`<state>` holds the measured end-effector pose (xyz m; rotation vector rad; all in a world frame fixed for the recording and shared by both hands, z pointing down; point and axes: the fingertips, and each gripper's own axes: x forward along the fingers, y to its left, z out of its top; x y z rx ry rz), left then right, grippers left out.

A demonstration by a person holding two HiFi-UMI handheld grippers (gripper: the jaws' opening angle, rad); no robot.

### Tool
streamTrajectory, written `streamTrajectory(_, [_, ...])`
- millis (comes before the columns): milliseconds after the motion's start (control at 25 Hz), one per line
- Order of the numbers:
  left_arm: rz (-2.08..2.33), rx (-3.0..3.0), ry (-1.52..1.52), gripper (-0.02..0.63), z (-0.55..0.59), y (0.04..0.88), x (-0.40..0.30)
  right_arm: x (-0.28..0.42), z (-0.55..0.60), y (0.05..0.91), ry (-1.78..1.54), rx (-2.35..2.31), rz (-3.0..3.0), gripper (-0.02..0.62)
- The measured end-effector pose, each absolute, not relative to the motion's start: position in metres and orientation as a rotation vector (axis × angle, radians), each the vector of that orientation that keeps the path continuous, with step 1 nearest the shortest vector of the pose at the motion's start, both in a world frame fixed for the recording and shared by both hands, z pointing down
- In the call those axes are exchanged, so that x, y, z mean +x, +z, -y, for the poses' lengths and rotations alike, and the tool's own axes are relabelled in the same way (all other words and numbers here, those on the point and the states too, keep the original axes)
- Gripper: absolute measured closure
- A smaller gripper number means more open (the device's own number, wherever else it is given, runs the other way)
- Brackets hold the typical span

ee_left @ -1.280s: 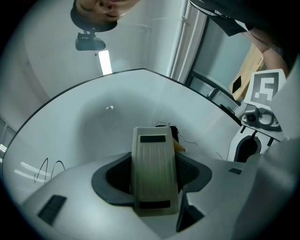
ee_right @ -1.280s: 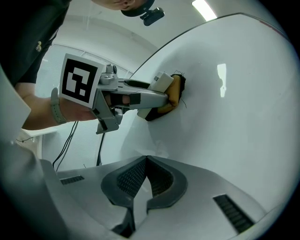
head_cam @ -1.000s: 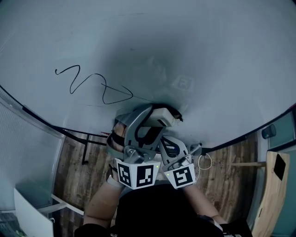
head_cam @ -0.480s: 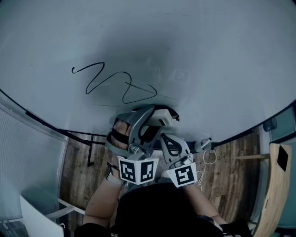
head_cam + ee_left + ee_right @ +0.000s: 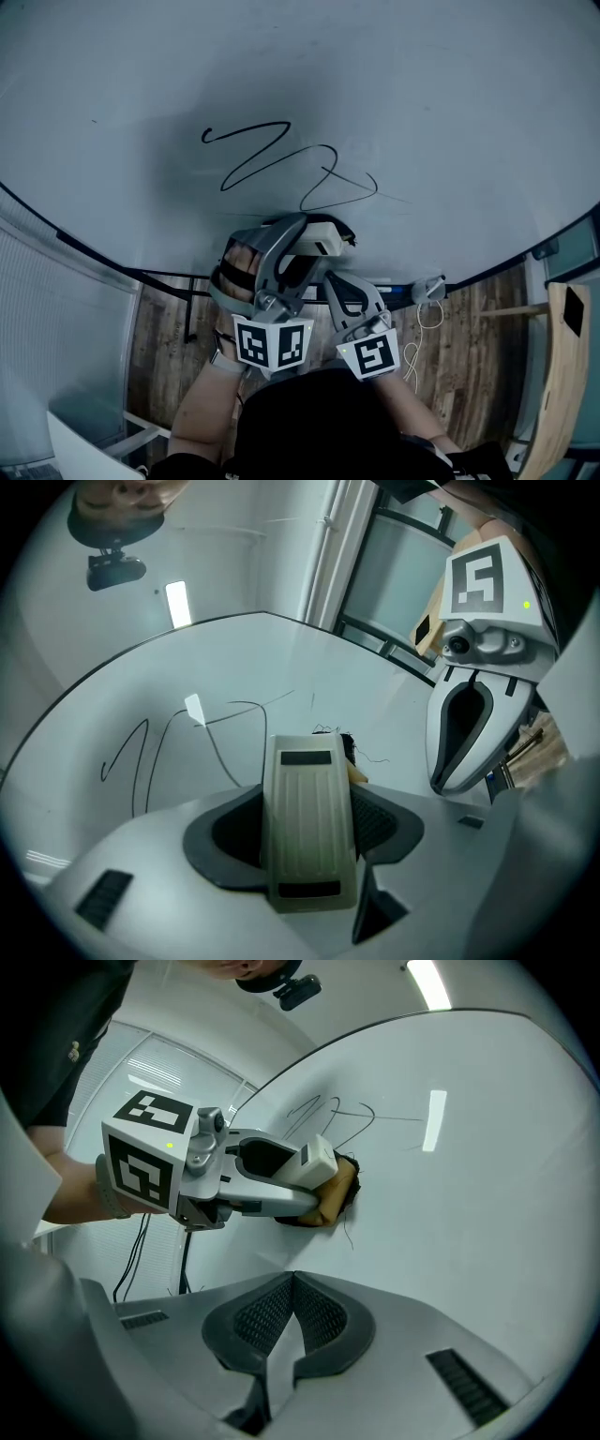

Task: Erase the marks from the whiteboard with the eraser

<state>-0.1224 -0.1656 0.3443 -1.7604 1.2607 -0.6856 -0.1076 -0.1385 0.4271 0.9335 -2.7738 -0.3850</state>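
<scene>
Left tongs (image 5: 302, 246) clamp the eraser (image 5: 307, 817), its pad against the whiteboard (image 5: 441, 112) just below the scribble (image 5: 281, 159); right tongs (image 5: 292, 1321) are closed on nothing. Best to press flat and sweep across every line

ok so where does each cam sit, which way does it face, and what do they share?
Head view: on the person's head, facing forward and down at the whiteboard and scribble; shows both forearms, left gripper, right gripper.
Left gripper view: on the left gripper, looking along its fingers, shut on the eraser, toward the whiteboard; right gripper at right.
Right gripper view: on the right gripper, over its closed, empty fingers, toward the whiteboard; left gripper and a forearm at left.
Shared: all three show scribble and eraser.
</scene>
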Motion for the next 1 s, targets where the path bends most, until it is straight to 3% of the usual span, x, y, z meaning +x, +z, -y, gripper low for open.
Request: streamTrajectory(1000, [-1.487, -1.718, -0.709, 0.344, 0.135, 0.346, -0.314, -0.241, 0.115, 0.441, -0.372, 0.839, 2.834, 0.566])
